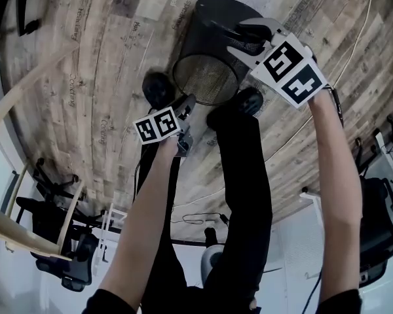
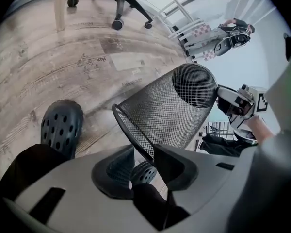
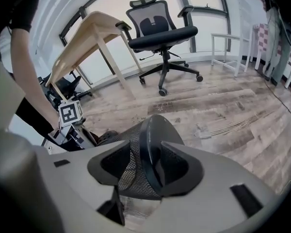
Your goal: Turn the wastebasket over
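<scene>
Wood-plank floor (image 1: 85, 77), office room, with a desk chair (image 3: 162, 33) and a wooden table (image 3: 92, 33) in the background. Black mesh wastebasket (image 1: 213, 44) is tipped over on its side, low above the floor. Its open mouth faces the person and its solid base points away. It sits just in front of the person's black clogs (image 1: 158, 89).

Left gripper (image 1: 188, 103) is at the mouth end. In the left gripper view the wire rim (image 2: 136, 140) runs straight through the left gripper (image 2: 144, 155), with one pad inside the mesh and one outside. The jaws are only partly apart and clamped on the rim and wall.

Right gripper (image 1: 241, 39) is at the base end. In the right gripper view the dark base edge (image 3: 150, 130) stands between the jaws of the right gripper (image 3: 150, 155). These jaws are spread wider. The base edge lies close to the right pad, and mesh shows in the gap on the left pad's side. The pads straddle the edge without a visible squeeze.

Each gripper view shows the other gripper past the basket. Both forearms reach down from the bottom of the head view.
</scene>
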`<state>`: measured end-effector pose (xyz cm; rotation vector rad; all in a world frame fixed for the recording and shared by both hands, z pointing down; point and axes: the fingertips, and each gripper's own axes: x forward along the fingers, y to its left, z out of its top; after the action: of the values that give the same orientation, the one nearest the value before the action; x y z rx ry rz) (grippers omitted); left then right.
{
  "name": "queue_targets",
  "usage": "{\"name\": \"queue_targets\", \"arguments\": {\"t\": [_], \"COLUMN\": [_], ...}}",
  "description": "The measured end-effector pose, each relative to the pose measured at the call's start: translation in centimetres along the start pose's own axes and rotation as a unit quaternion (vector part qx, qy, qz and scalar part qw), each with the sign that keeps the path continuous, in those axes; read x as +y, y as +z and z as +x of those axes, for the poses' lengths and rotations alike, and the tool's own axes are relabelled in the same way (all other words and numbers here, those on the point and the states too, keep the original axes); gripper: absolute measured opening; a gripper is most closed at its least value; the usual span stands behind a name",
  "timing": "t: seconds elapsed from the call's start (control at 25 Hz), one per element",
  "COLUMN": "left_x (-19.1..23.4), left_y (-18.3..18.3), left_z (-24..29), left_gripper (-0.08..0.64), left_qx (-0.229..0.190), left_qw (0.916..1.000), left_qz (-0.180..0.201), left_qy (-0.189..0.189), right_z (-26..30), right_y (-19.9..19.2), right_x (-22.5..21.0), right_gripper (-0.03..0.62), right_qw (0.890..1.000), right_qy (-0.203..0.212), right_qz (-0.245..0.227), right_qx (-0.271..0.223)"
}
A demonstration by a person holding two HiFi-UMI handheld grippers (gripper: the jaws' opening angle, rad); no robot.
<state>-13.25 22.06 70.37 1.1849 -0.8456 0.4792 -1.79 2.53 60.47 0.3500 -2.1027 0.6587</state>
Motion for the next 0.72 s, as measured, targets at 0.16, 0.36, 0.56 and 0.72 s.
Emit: {"name": "queue_targets", "arguments": {"t": [0.16, 0.36, 0.56, 0.72], "left_x": [0.4, -0.5, -1.6, -2.4], "left_y": [-1.0, -0.7, 1.4, 3.6], "left_z": [0.0, 0.8, 2.4, 4.0], "left_gripper": [0.138, 0.127, 0.129, 0.129], "left_qx": [0.013, 0.002, -0.005, -0.014], "left_qw": [0.9999, 1.0, 0.9999, 0.9993], "left_qz": [-0.006, -0.009, 0.01, 0.033], "left_qy": [0.004, -0.002, -0.012, -0.007], "right_z": [-0.1, -1.0, -2.2, -3.5], "right_y": [0.3, 0.8, 1.9, 3.1], "right_x": [1.5, 1.1, -0.6, -1.5], "right_gripper": [0.199, 0.176, 0.159, 0.143], "right_qw": [0.999, 0.998, 0.997, 0.995], "right_qy": [0.005, -0.01, -0.031, -0.045], "right_qz": [-0.035, -0.052, -0.06, -0.076], "right_qx": [0.003, -0.018, -0.037, -0.056]}}
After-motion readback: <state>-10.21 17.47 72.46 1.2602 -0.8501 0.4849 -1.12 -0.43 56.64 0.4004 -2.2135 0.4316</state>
